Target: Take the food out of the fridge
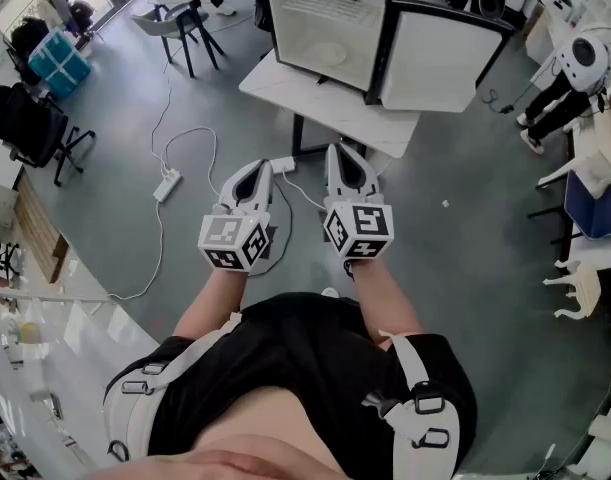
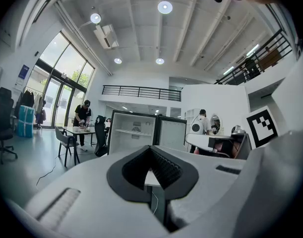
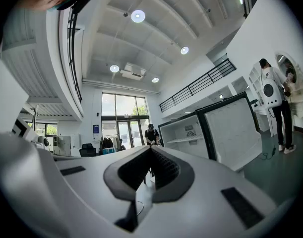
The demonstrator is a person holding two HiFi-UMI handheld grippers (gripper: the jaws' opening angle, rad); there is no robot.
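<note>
A small white fridge [image 1: 325, 28] stands on a white table [image 1: 330, 108] ahead of me, its door [image 1: 440, 58] swung open to the right. The inside looks pale and nearly bare; a faint round thing [image 1: 331, 54] lies low in it, too washed out to name. Both grippers are held level at waist height, well short of the table. My left gripper [image 1: 261, 166] is shut with nothing in it, tips meeting [image 2: 151, 148]. The right gripper [image 1: 340, 150] is also shut and empty [image 3: 151, 148]. The fridge [image 2: 134, 133] [image 3: 188, 133] shows beyond the jaws in both gripper views.
A power strip [image 1: 167, 184] and white cables trail over the grey floor in front of the table. Black chairs [image 1: 30, 123] and blue bins [image 1: 57, 60] stand at the left, a white robot [image 1: 583, 63] at the right. A person [image 2: 83, 120] works at a far table.
</note>
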